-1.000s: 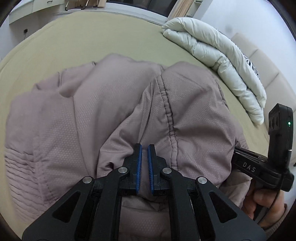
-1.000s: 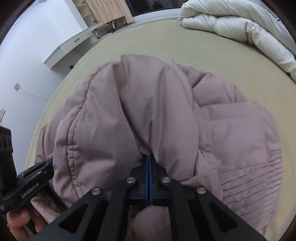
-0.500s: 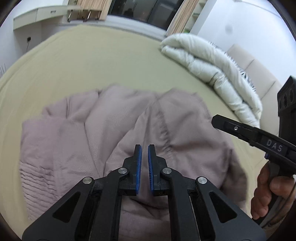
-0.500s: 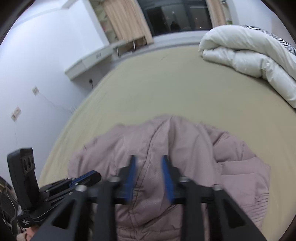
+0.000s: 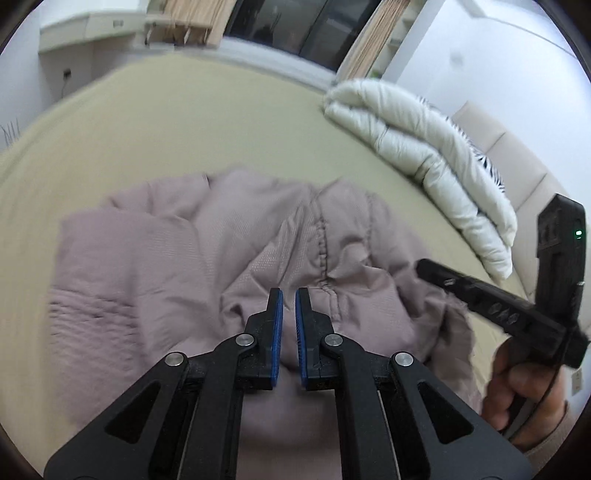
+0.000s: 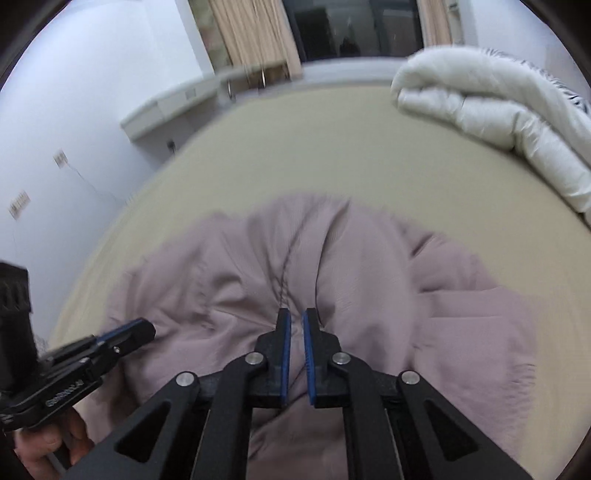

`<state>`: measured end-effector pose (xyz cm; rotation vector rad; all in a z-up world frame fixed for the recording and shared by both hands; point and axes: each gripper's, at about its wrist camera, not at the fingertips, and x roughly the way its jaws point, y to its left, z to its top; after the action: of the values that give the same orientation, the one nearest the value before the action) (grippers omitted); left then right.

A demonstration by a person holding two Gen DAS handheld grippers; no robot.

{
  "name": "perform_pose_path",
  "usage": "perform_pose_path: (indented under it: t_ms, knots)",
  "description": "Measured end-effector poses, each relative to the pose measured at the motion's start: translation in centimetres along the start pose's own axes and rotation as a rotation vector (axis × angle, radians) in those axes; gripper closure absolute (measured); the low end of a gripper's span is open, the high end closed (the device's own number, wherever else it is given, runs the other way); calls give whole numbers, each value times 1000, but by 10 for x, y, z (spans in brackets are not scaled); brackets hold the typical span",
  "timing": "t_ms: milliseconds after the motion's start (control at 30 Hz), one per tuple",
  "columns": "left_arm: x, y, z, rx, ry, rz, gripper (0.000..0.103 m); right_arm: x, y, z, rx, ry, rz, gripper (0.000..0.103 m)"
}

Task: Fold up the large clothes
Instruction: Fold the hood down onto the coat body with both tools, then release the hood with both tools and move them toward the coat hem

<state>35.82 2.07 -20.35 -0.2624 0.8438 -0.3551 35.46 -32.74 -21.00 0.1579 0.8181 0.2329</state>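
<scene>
A mauve padded jacket (image 5: 207,258) lies bunched on the beige bed (image 5: 184,122); it also shows in the right wrist view (image 6: 332,258). My left gripper (image 5: 289,295) hangs above the jacket's near part, its blue pads a narrow gap apart with nothing between them. My right gripper (image 6: 296,314) is also above the jacket, pads a narrow gap apart and empty. Each gripper shows in the other's view, the right gripper (image 5: 424,267) at the right and the left gripper (image 6: 144,330) at the lower left.
A folded white duvet (image 5: 424,147) lies at the bed's far right, also in the right wrist view (image 6: 498,110). A white desk (image 6: 173,107) and curtains (image 6: 251,33) stand beyond the bed's far edge. A beige headboard (image 5: 517,158) is at the right.
Both grippers let go of the jacket and rose away from it. The right gripper opened wide, then narrowed again. The jacket dropped and now lies slack on the bed.
</scene>
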Motion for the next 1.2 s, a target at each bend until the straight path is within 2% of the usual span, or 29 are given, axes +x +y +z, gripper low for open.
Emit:
perform_pose_path:
  t_ms: [67, 133, 167, 267, 300, 367, 433, 533, 567, 633, 667, 700, 767, 833, 900, 967, 1133, 1200]
  knots:
    - [-26, -7, -12, 43, -55, 8, 97, -37, 2, -10, -3, -70, 28, 94]
    - [-44, -14, -27, 93, -85, 30, 97, -55, 9, -26, -28, -67, 41, 94]
    - [-41, -16, -34, 109, -74, 39, 97, -55, 11, -32, -39, -61, 45, 93]
    - [-10, -15, -38, 76, 42, 51, 97, -31, 8, -52, -1, 12, 39, 92]
    - [0, -13, -41, 70, 86, 67, 97, -14, 4, -58, 28, 62, 46, 89]
    - [17, -11, -44, 71, 132, 73, 97, 24, -4, -68, 25, 155, 4, 89]
    - [35, -6, -43, 53, 188, 75, 97, 42, -11, -76, 46, 149, 15, 90]
    - [30, -2, -38, 35, 205, 48, 97, 36, -7, -70, 48, 166, -7, 90]
    - [19, -1, -38, 31, 187, 36, 97, 29, -5, -68, 47, 167, -13, 88]
    - [-12, 3, -40, 30, 144, 24, 97, 2, -1, -68, 41, 134, -14, 71]
    - [-31, 6, -44, 36, 124, 27, 96, -12, 0, -69, 36, 107, -21, 50]
    - [-48, 9, -48, 46, 109, 35, 96, -30, 0, -74, 34, 69, -22, 32]
    - [-87, 23, -64, 55, 92, 67, 96, -63, -2, -87, 40, 3, -26, 21]
    - [-121, 42, -82, 28, 96, 99, 96, -95, -8, -105, 66, -31, -10, 20]
    - [-153, 59, -101, 3, 102, 122, 96, -115, -14, -123, 105, -20, -13, 20]
    - [-188, 74, -126, -11, 106, 177, 96, -134, -20, -136, 137, -8, -23, 20]
    - [-256, 115, -183, -84, 151, 218, 94, -181, -31, -195, 210, 19, -47, 20]
    - [-279, 129, -204, -117, 155, 239, 88, -196, -38, -215, 245, 17, -60, 16]
